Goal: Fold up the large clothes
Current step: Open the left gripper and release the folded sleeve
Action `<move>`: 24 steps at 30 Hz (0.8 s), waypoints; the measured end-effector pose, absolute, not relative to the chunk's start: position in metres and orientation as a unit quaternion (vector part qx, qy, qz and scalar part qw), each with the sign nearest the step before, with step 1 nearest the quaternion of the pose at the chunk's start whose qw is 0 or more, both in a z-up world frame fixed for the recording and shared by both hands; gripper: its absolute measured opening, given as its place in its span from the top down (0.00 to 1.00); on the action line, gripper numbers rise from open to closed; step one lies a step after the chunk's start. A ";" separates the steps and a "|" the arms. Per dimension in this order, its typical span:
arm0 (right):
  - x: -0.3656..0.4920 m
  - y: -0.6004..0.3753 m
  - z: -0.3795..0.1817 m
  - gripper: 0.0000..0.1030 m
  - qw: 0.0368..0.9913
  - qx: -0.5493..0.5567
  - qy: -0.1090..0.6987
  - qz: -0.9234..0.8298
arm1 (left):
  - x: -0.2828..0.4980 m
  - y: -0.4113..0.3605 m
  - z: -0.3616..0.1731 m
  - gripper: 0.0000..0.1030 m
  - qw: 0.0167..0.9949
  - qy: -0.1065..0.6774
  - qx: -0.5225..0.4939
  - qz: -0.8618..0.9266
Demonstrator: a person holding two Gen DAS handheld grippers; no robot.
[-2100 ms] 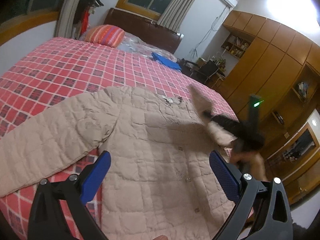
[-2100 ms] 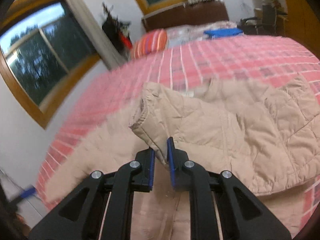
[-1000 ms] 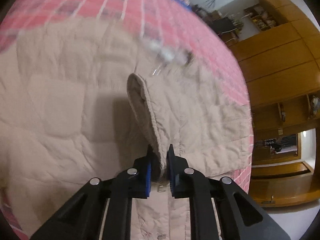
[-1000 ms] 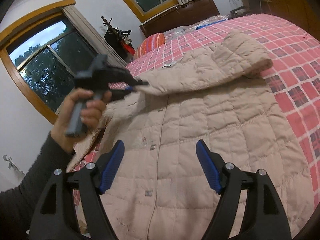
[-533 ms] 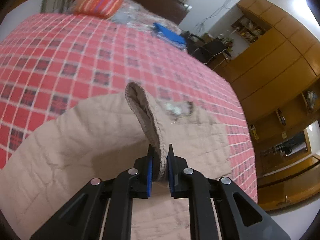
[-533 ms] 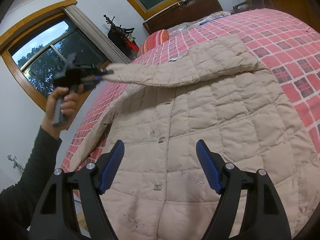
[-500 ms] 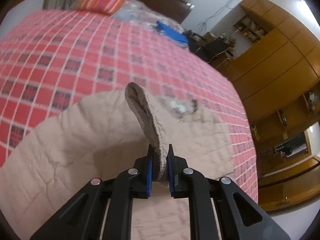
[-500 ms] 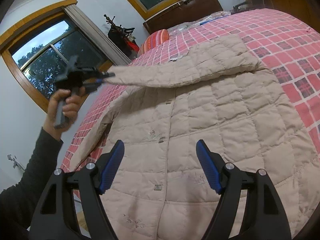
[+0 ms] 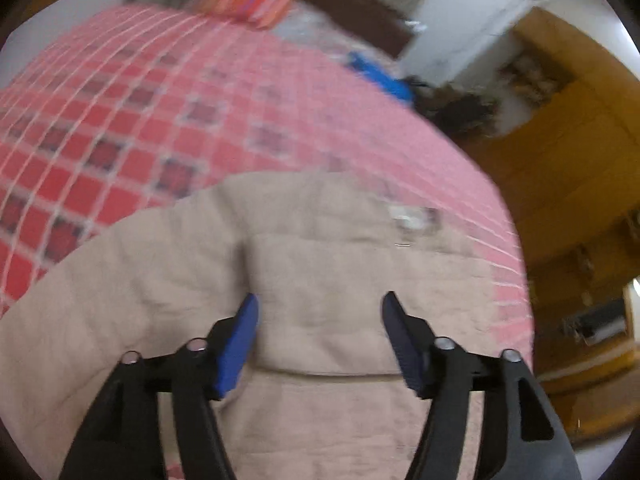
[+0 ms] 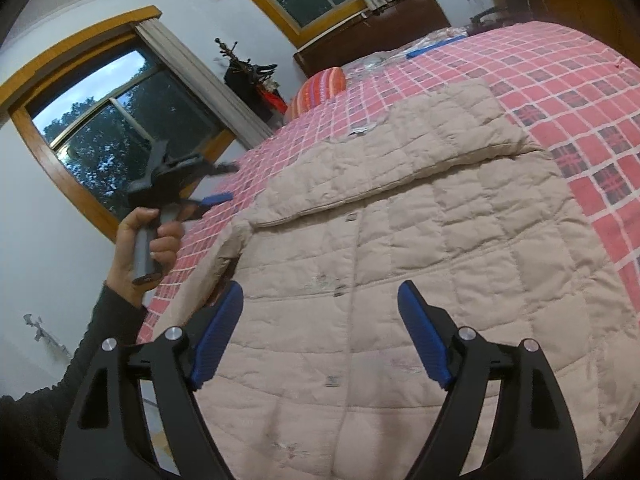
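Ahead of our right gripper (image 10: pixel 320 320), whose jaws are spread wide and hold nothing, we see the beige quilted jacket (image 10: pixel 420 248) lying flat on the bed (image 10: pixel 560 76) with its red checked cover. One sleeve (image 10: pixel 400 160) is folded across the chest, beyond the jaws. Off to the left of those jaws, our left hand (image 10: pixel 144 240) holds the left gripper (image 9: pixel 318 332) up in the air, its jaws parted and empty. Past the left jaws lies the same jacket, blurred. We can read no writing or label; a small tag (image 9: pixel 412 218) at the collar is too blurred.
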State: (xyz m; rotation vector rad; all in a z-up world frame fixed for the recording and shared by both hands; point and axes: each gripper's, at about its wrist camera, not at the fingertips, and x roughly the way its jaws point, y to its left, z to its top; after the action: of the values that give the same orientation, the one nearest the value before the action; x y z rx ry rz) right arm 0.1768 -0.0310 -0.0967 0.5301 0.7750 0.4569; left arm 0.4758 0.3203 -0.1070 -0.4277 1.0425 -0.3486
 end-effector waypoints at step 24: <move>0.170 0.024 -0.083 0.19 0.841 0.236 0.366 0.323 | 0.169 0.627 -0.138 0.17 0.837 0.381 -0.364 0.150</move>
State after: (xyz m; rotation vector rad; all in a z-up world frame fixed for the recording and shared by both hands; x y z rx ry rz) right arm 0.1697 0.0241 -0.0826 0.4991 0.7727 0.6817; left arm 0.1693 0.6274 -0.1380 -0.7694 0.8067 0.3170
